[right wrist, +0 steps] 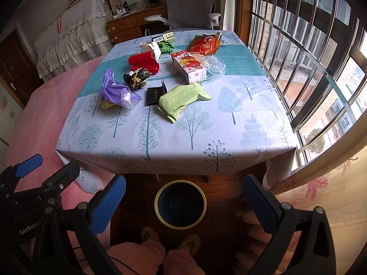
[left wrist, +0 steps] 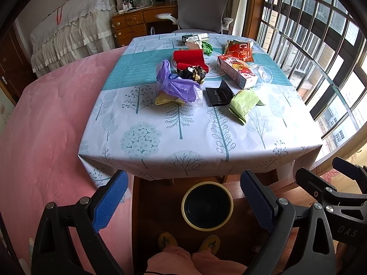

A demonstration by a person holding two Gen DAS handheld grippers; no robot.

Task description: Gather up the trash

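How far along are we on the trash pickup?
Nothing looks done: the bin on the floor looks empty. Nothing in hand: left gripper and right gripper are open. Left: the green packet, purple bag, black box and other wrappers.

Grey office chair point(left wrist: 201, 6) behind wooden desk point(left wrist: 137, 23).

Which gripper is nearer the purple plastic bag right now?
Left, marginally. The left gripper faces the purple plastic bag almost head-on; the right gripper sits further right, bag off to its left. Both open, well short.
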